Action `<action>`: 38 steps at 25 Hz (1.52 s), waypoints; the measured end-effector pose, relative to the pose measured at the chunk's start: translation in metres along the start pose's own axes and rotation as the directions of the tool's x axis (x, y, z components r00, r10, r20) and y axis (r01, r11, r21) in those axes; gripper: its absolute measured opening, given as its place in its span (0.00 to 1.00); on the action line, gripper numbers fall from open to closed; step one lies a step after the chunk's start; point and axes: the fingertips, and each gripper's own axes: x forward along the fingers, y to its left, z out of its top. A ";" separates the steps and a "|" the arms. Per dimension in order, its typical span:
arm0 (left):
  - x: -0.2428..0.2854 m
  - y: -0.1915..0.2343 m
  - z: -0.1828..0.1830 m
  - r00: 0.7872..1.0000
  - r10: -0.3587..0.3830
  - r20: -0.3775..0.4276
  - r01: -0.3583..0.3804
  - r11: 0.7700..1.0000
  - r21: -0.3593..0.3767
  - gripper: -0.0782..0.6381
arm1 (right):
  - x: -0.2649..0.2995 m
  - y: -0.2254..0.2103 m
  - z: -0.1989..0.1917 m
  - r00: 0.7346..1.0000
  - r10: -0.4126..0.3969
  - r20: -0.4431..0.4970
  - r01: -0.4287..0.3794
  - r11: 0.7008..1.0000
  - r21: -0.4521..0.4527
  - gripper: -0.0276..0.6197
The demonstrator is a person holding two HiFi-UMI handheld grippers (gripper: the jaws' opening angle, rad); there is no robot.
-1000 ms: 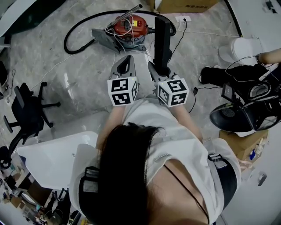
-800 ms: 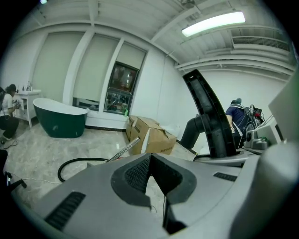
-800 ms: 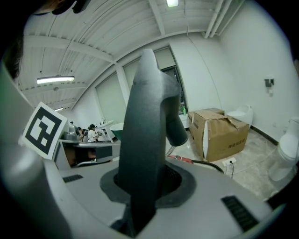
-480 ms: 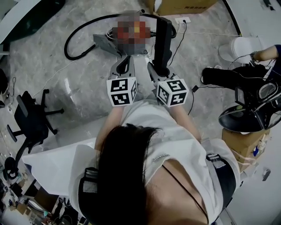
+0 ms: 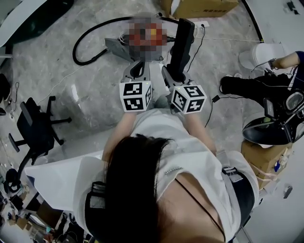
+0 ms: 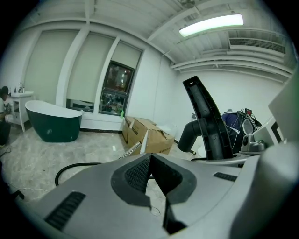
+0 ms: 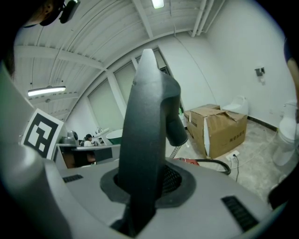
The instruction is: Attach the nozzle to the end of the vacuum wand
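Note:
A black floor nozzle (image 5: 183, 45) with a short angled neck stands up from my right gripper (image 5: 172, 75), which is shut on its lower end; it fills the right gripper view as the nozzle (image 7: 147, 135) between the pads. From the left gripper view the same nozzle (image 6: 208, 121) shows to the right. My left gripper (image 5: 137, 69) hangs beside it, shut and empty, its pads (image 6: 140, 172) pressed together. Beyond both lie the red vacuum canister (image 5: 147, 34), its black hose (image 5: 88, 40) and a metal wand (image 6: 128, 151) on the floor.
A cardboard box (image 5: 199, 5) stands behind the canister. A black office chair (image 5: 33, 128) is at the left and a white table corner (image 5: 61, 173) lies below it. At the right are a black shoe (image 5: 237, 83), cables and equipment. A green bathtub (image 6: 51, 123) stands far left.
Both grippers have drifted a little to the right in the head view. The nozzle has rolled, so its top now leans right. The left gripper stays shut and empty.

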 end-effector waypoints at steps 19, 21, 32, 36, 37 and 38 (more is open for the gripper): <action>0.003 0.016 0.005 1.000 -0.005 0.001 0.005 1.000 -0.005 0.11 | 0.016 -0.003 0.005 1.000 -0.007 0.000 0.007 1.000 0.014 0.17; 0.007 0.018 0.007 1.000 0.001 -0.001 -0.001 1.000 -0.008 0.11 | 0.019 -0.004 0.008 1.000 -0.005 0.000 0.005 1.000 0.000 0.17; 0.034 0.023 0.012 1.000 0.019 -0.017 -0.019 0.999 -0.031 0.11 | 0.038 -0.032 0.021 1.000 0.008 -0.016 -0.008 1.000 0.022 0.17; 0.049 0.024 0.012 0.999 0.020 -0.027 -0.022 0.998 -0.054 0.11 | 0.048 -0.045 0.024 1.000 0.018 -0.024 -0.017 0.999 0.031 0.17; 0.053 0.025 0.013 0.999 0.024 -0.030 -0.026 0.998 -0.053 0.11 | 0.050 -0.048 0.025 0.999 0.020 -0.027 -0.019 0.999 0.032 0.17; 0.057 0.025 0.014 0.999 0.027 -0.033 -0.028 0.998 -0.052 0.11 | 0.053 -0.051 0.027 0.999 0.023 -0.031 -0.021 0.999 0.034 0.17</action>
